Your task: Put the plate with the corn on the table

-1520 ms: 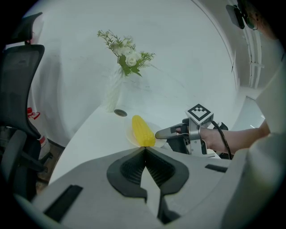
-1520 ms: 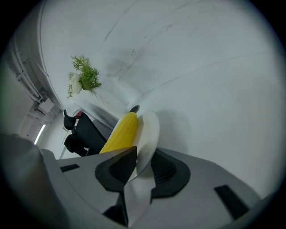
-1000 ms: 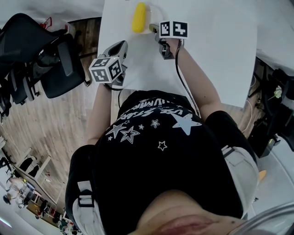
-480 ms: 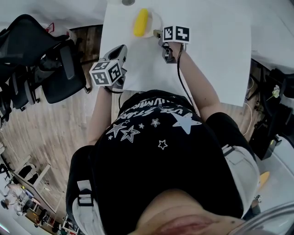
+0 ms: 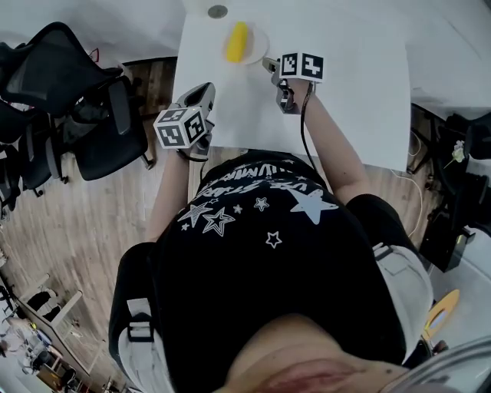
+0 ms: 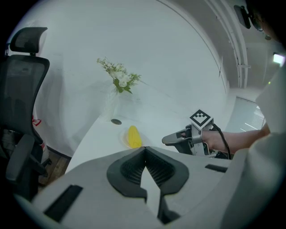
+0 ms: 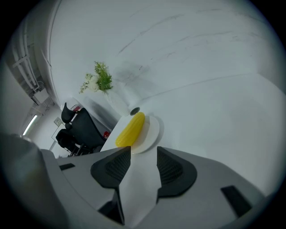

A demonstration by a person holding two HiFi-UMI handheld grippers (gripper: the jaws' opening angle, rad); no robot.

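Note:
A yellow corn cob (image 5: 237, 41) lies on a small white plate (image 5: 256, 43) that rests on the white table (image 5: 353, 84) near its far left. My right gripper (image 5: 269, 64) is just short of the plate's near rim; in the right gripper view its jaws (image 7: 144, 152) are open and empty, with the corn (image 7: 131, 129) and plate (image 7: 151, 133) right ahead. My left gripper (image 5: 205, 91) hovers over the table's left edge, shut on nothing (image 6: 145, 149), and sees the corn (image 6: 133, 136) and the right gripper (image 6: 173, 139).
A small grey disc (image 5: 218, 11) sits on the table beyond the plate. A clear vase of white flowers (image 6: 119, 79) stands at the far end. Black office chairs (image 5: 84, 100) stand on the wooden floor to the left.
My right gripper's tips were at the plate's rim a second ago and now sit slightly back from it. The plate with the corn stays on the table. The left gripper has hardly moved.

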